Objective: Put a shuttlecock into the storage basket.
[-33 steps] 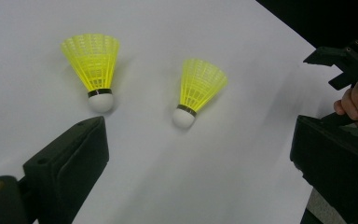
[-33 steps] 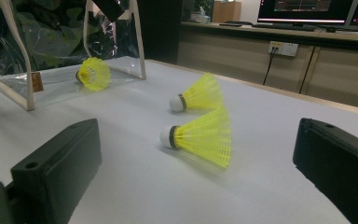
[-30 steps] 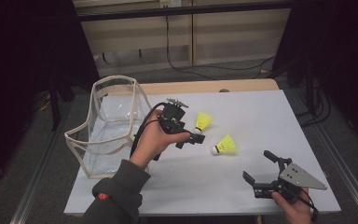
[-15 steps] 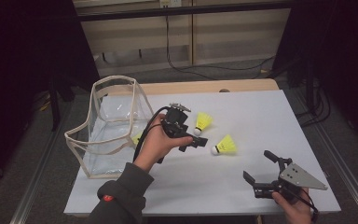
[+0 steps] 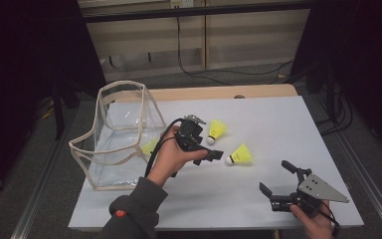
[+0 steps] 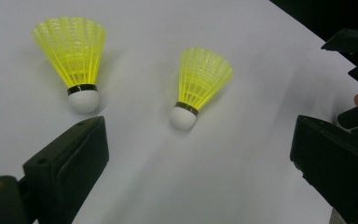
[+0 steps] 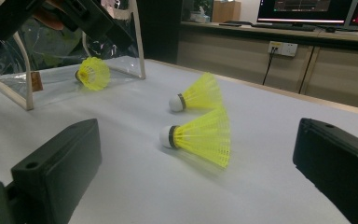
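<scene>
Two yellow shuttlecocks with white corks lie on the white table, one farther back (image 5: 217,130) (image 6: 77,60) (image 7: 196,98) and one nearer (image 5: 240,155) (image 6: 198,84) (image 7: 200,140). A third shuttlecock (image 5: 149,147) (image 7: 93,73) lies inside the clear bag (image 5: 114,149). My left gripper (image 5: 210,146) (image 6: 198,154) is open and empty, just left of the pair, corks facing it. Near the front right edge, my right gripper (image 5: 277,178) (image 7: 196,161) is open and empty, pointing at the nearer shuttlecock.
The clear bag with cream trim (image 7: 14,88) stands open at the table's left side. The other hand's gripper (image 6: 354,51) shows at the upper right of the left gripper view. A wooden strip (image 5: 219,92) runs along the table's far edge.
My left gripper has edged slightly right and nearer, toward the two shuttlecocks. The right gripper and the shuttlecocks have not moved.
</scene>
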`<state>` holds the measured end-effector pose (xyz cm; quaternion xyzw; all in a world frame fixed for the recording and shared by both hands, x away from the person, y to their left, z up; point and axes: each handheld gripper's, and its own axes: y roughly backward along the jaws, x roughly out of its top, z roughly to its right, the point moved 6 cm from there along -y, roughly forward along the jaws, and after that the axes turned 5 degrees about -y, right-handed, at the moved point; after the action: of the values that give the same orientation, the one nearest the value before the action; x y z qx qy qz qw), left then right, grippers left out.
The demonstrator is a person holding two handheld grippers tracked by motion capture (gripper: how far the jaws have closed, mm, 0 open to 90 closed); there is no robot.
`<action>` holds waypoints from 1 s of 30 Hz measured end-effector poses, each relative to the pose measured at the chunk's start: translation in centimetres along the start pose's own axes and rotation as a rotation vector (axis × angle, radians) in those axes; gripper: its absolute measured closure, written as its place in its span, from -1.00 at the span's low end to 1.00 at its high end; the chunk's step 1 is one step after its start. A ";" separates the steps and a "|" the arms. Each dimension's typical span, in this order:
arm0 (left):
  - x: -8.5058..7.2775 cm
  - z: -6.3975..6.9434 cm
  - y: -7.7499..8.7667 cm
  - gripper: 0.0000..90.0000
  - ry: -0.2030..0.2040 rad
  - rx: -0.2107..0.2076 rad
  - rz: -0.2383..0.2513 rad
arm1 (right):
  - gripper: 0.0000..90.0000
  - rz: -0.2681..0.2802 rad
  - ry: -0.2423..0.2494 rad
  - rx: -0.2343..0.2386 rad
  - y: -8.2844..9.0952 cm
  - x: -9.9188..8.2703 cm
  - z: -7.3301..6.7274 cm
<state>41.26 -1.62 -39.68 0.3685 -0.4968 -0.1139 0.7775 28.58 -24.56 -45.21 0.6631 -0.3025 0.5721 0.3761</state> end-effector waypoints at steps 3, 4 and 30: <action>-0.1 0.1 -0.4 -0.91 -0.006 0.001 -0.002 | -0.98 0.001 -0.003 0.000 0.0 0.0 0.0; -0.2 0.2 -0.5 -0.91 -0.014 -0.001 -0.006 | -0.98 0.001 -0.003 -0.001 0.0 0.0 0.0; -1.2 0.6 -3.4 -0.93 -0.049 -0.006 0.015 | -0.98 0.001 -0.002 0.003 0.0 0.0 -0.1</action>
<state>40.78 -3.67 -42.75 0.3596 -0.5181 -0.1182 0.7670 28.55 -24.45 -45.20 0.6642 -0.3022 0.5721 0.3744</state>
